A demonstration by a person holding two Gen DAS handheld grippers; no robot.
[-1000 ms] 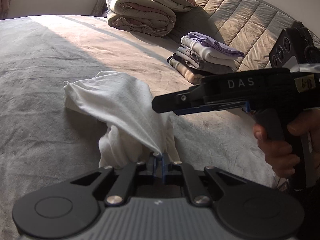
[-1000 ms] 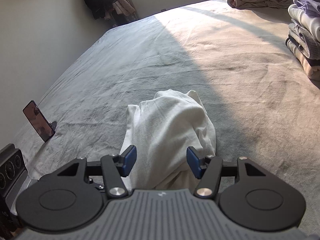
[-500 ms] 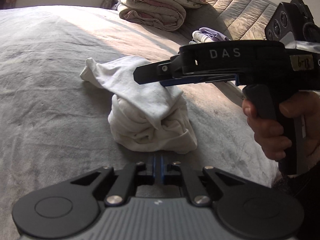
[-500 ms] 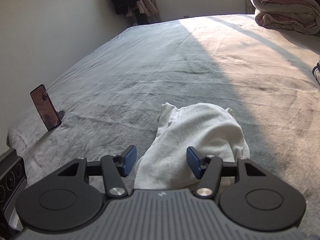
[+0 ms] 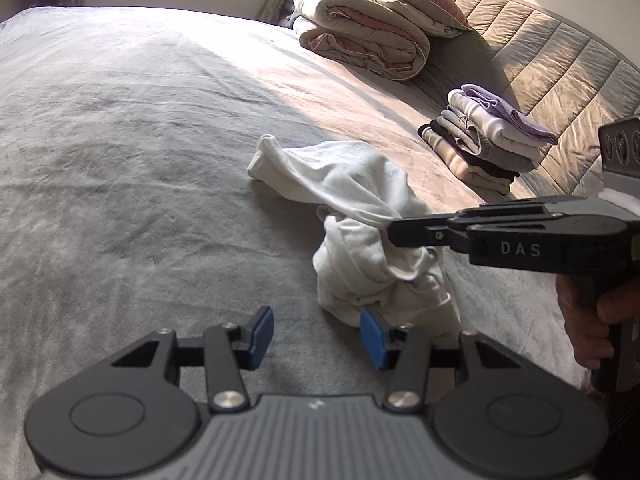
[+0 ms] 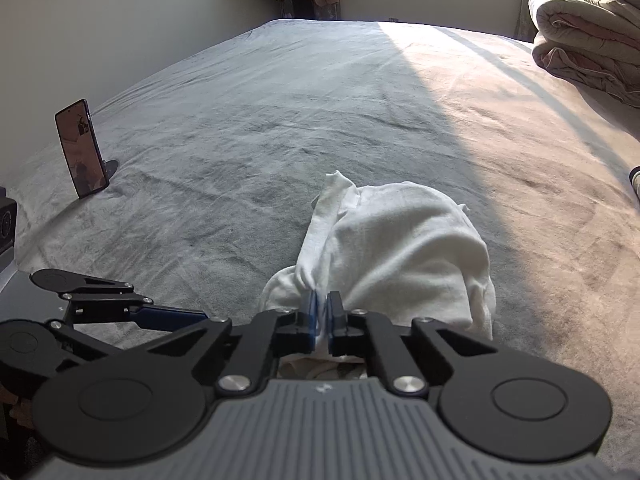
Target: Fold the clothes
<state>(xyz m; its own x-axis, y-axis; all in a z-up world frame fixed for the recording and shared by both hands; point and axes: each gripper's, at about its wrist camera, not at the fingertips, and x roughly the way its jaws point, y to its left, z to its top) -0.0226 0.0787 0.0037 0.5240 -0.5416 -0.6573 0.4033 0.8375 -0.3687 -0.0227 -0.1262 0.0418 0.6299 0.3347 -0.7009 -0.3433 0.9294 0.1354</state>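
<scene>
We are holding two grippers over the bed [image 5: 120, 152]: the left gripper [image 5: 316, 338], at the bottom centre of its view, is hanging with jaws spread apart and empty, while the right gripper [image 6: 319, 322] is pinching a fold of the one white garment [image 6: 400, 248] between closed jaws. That garment is lying crumpled mid-frame on the grey cover, with one stack of folded clothes [image 5: 484, 140] sitting at right, one rolled duvet [image 5: 360, 44] at upper centre, and one phone [image 6: 81, 148] standing at left.
</scene>
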